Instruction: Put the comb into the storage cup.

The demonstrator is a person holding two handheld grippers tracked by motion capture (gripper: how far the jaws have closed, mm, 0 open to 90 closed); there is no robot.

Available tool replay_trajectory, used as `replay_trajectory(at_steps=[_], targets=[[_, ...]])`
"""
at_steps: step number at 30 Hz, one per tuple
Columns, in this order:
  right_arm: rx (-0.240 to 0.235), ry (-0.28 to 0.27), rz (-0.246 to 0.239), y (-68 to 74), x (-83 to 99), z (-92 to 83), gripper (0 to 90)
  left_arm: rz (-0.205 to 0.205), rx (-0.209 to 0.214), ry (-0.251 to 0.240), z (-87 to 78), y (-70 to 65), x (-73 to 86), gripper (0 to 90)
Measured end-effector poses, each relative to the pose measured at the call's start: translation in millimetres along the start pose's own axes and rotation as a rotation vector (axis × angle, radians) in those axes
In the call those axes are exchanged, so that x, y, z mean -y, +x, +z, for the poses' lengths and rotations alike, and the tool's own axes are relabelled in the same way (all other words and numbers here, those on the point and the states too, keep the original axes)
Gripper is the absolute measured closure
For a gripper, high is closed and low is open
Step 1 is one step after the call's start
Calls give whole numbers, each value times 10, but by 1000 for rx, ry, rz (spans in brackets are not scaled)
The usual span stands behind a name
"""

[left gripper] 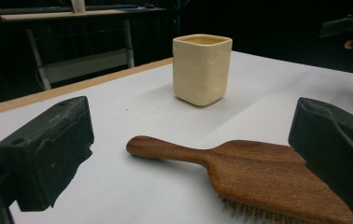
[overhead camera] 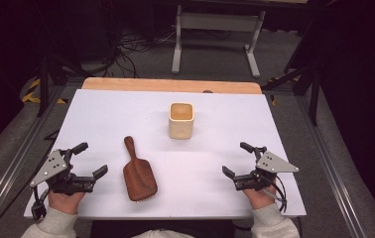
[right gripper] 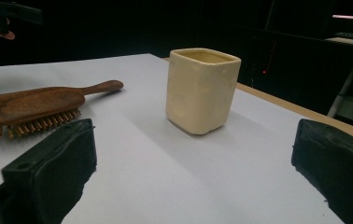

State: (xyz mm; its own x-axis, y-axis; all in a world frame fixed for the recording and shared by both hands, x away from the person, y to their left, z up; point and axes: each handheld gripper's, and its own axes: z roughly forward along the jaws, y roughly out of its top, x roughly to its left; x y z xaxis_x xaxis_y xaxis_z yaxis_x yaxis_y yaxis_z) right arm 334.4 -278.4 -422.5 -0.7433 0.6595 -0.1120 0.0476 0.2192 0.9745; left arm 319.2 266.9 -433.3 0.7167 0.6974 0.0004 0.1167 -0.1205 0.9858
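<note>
Resting at the near corners of the white rectangular table top (overhead camera: 126, 106), the two hand-held grippers sit in what reads as a ready pose, each well apart from the objects so that both stay in plain reach. The left gripper (overhead camera: 90, 159) has its black jaws spread wide and grasps nothing; in the left gripper view the jaws frame the dark brown wooden paddle hairbrush (left gripper: 258, 172) without touching it. The right gripper (overhead camera: 237, 158) is likewise wide open and empty, its jaws in the right gripper view standing either side of bare table. The hairbrush (overhead camera: 138, 172) lies between the grippers, nearer the left one, bristles down and back up, its handle pointing away from the person; this flat, stable lie probably leaves the handle as the easiest part to seize. Farther off, near the table's middle, stands the cream-coloured square ceramic cup (overhead camera: 181, 120), upright with its mouth open upward, clear of the brush. Beyond it runs the table's bare wooden far edge (overhead camera: 170, 85).
</note>
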Motion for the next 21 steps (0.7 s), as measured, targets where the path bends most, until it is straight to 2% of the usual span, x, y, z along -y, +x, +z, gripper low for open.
replay_trajectory(at_steps=[5, 6, 9, 12, 17, 18, 20, 21], targets=[[-4, 2, -1, 6, -1, -1, 5, -2, -1, 6, -13, 8, -20, 0], [-4, 4, -3, 8, -2, 0, 5, -13, 11, 2, -7, 7, -27, 0], [-5, 5, -5, 12, 0, 6, 5, -36, -2, 8, 11, 22, -43, 0], [-6, 3, -6, 18, -3, 12, 5, -35, 36, 5, 3, 45, -50, 4], [-4, 3, -9, 24, -7, 6, 6, -26, 61, 18, 13, 58, -82, 43], [-4, 3, -9, 25, -7, 6, 5, -33, 76, 26, 18, 57, -92, 51], [-4, 3, -10, 26, -6, 3, 5, -23, 94, 25, 40, 66, -120, 86], [-3, 4, -11, 26, -7, 2, 5, -21, 115, 35, 52, 70, -146, 101]])
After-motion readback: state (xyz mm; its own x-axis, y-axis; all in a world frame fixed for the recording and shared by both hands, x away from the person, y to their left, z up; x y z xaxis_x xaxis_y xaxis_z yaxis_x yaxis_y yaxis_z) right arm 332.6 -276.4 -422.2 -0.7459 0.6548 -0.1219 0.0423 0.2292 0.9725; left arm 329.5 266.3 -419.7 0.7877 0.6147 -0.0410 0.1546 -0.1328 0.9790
